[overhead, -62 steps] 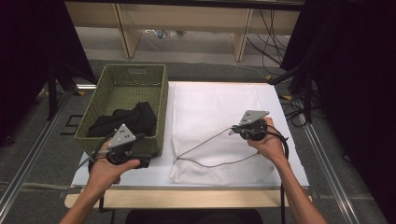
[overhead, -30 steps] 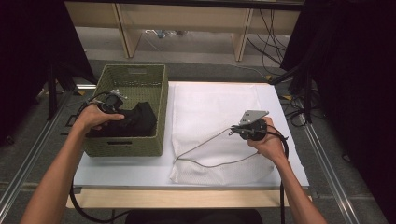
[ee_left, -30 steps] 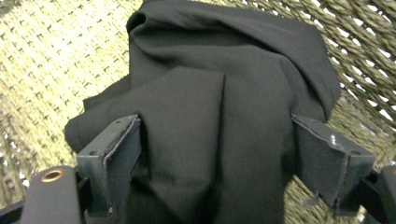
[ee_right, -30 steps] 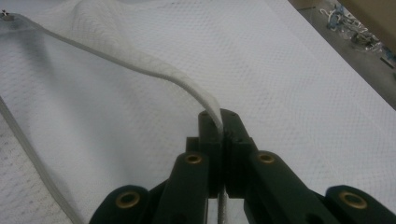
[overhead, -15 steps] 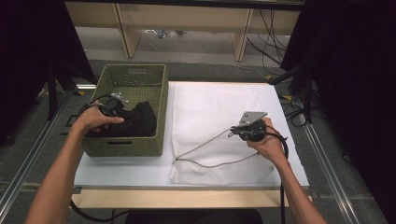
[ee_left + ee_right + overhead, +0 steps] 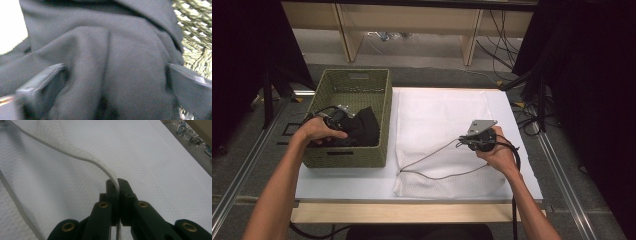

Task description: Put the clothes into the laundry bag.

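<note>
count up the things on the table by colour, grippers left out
green: 1, the woven green basket
black: 1, the black cloth garment lying in that basket
white: 1, the white mesh laundry bag spread flat beside the basket, its opening edge lifted
total: 3

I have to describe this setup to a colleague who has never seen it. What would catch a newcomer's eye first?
Probably the white mesh bag spread over the table, its edge lifted where the right gripper is shut on the rim. Next, the green woven basket at the table's left, where the left gripper reaches into dark clothing, its jaws standing wide on either side of a fold.
</note>
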The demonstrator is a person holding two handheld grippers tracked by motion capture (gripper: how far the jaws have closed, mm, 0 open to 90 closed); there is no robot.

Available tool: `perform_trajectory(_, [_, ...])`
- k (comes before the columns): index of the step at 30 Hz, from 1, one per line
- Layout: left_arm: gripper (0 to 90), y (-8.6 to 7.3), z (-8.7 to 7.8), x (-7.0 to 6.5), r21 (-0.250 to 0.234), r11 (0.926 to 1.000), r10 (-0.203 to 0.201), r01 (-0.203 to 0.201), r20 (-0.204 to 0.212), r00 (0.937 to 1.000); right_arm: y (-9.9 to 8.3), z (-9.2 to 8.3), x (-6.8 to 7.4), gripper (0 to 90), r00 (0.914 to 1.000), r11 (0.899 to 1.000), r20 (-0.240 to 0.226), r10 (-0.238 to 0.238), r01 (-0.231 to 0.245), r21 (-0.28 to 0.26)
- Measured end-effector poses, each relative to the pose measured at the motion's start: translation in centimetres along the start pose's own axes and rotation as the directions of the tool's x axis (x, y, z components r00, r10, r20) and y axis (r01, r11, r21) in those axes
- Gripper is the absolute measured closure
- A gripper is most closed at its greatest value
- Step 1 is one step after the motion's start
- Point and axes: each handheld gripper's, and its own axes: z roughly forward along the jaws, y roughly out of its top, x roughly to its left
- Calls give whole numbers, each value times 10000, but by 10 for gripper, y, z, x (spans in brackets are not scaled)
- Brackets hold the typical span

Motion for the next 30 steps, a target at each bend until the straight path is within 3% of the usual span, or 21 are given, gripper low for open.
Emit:
perform_trajectory(1, [188, 0, 0, 1, 3, 10000, -23, 23, 30, 10000, 0, 0, 0, 885, 10000, 10000, 0, 0, 0, 0])
perform_trajectory(2, [254, 1, -1, 1, -26, 9999, -130, 130, 18, 9999, 0, 0, 0, 885, 10000, 10000, -65, -14, 14, 36])
perform_trajectory(3, [399, 1, -5, 3, -216, 9995, -213, 214, 48, 9998, 1, -1, -1, 885, 9999, 10000, -89, -71, 72, 27])
perform_trajectory(4, [541, 1, -9, 6, -456, 9981, -419, 409, -198, 9989, 0, 0, -1, 885, 9999, 9998, -11, -172, 172, -89])
perform_trajectory(5, [625, 0, -11, 8, -589, 9950, -838, 803, -593, 9947, 1, 0, -3, 885, 9990, 9988, 34, -449, 450, -189])
perform_trajectory(6, [657, 0, -12, 9, -596, 9916, -1189, 1147, -727, 9902, 0, 0, -1, 885, 9999, 9999, -2, -117, 117, -94])
perform_trajectory(9, [672, 1, -11, 12, -741, 9839, -1703, 1628, -1099, 9792, 0, -1, -2, 885, 9999, 10000, -60, -83, 83, -29])
perform_trajectory(11, [679, 1, -11, 13, -1156, 9667, -2448, 2282, -1587, 9565, -1, -1, -3, 885, 9999, 9999, -47, -98, 97, -34])
perform_trajectory(12, [677, 0, -10, 14, -1339, 9572, -2766, 2567, -1606, 9475, -1, -1, -3, 885, 9999, 10000, -54, -93, 93, -10])
perform_trajectory(13, [677, 1, -10, 14, -1267, 9567, -2798, 2620, -1531, 9478, -1, -1, -3, 885, 9999, 10000, -54, -93, 93, -10])
perform_trajectory(15, [663, 2, -10, 13, -1423, 9507, -2980, 2756, -1728, 9388, -2, 0, -3, 884, 9999, 10000, -80, -97, 97, 13])
perform_trajectory(16, [655, 2, -9, 12, -1458, 9518, -2938, 2697, -1819, 9384, -2, 0, -3, 883, 9999, 10000, -77, -96, 96, 9])
perform_trajectory(17, [638, 3, -10, 11, -1358, 9566, -2799, 2579, -1811, 9428, -2, 0, -3, 883, 9999, 10000, -80, -92, 92, 10])
perform_trajectory(20, [458, 2, -9, 11, -1573, 9551, -2758, 2512, -1619, 9475, -2, 0, -4, 881, 9998, 9999, -115, -135, 135, -41])
perform_trajectory(23, [287, 4, -11, 6, -1467, 9703, -2129, 1925, -1386, 9672, -2, 0, -4, 879, 9998, 9999, -143, -101, 101, -7])
perform_trajectory(25, [251, 5, -11, 4, -1506, 9752, -1841, 1621, -1460, 9720, -2, 0, -4, 878, 9997, 9999, -176, -168, 168, -31])
perform_trajectory(28, [184, 5, -10, 1, -1389, 9837, -1283, 1146, -946, 9872, -3, -1, -4, 877, 9998, 10000, -173, 46, -45, 55])
perform_trajectory(30, [189, 6, -11, 0, -1387, 9862, -1015, 901, -772, 9918, -4, 0, -3, 876, 10000, 10000, -81, 50, -50, 21])
